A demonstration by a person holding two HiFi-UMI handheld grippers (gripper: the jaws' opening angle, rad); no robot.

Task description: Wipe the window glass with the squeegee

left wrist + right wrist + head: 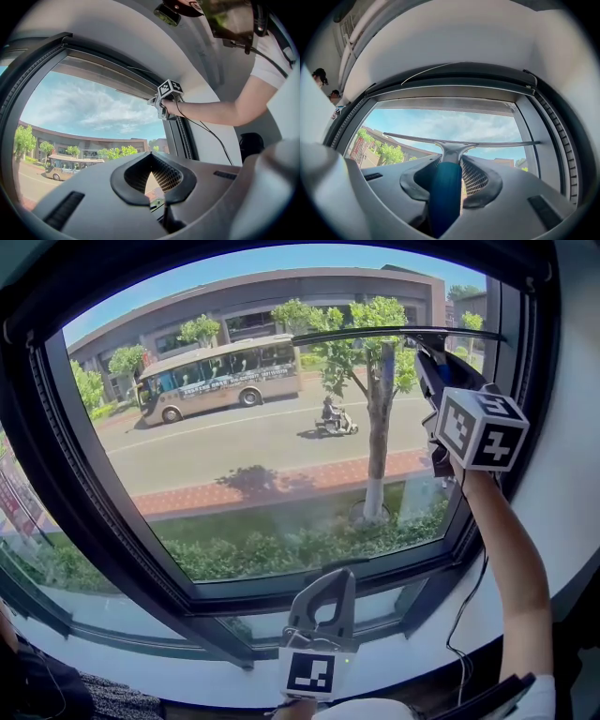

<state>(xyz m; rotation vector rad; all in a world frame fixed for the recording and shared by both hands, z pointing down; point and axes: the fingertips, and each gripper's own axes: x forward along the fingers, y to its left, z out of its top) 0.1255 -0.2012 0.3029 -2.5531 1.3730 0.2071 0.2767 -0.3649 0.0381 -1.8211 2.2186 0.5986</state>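
The squeegee (375, 334) has a long thin blade lying level against the upper right of the window glass (253, 446). My right gripper (428, 360) is raised there, shut on the squeegee's blue handle (445, 187), and the blade (497, 143) spans the pane just beyond its jaws (453, 157). My left gripper (325, 601) hangs low by the window's bottom frame, well below the squeegee. Its jaws meet at the tips with nothing between them (151, 154). In the left gripper view the right gripper (164, 97) shows high against the top frame.
A dark window frame (108, 540) rings the pane, above a white sill (187, 676). White wall flanks it on the right (562, 484). A black cable (467, 606) hangs from the right gripper. Outside are a street, a bus and trees. Two people (323, 79) stand far left.
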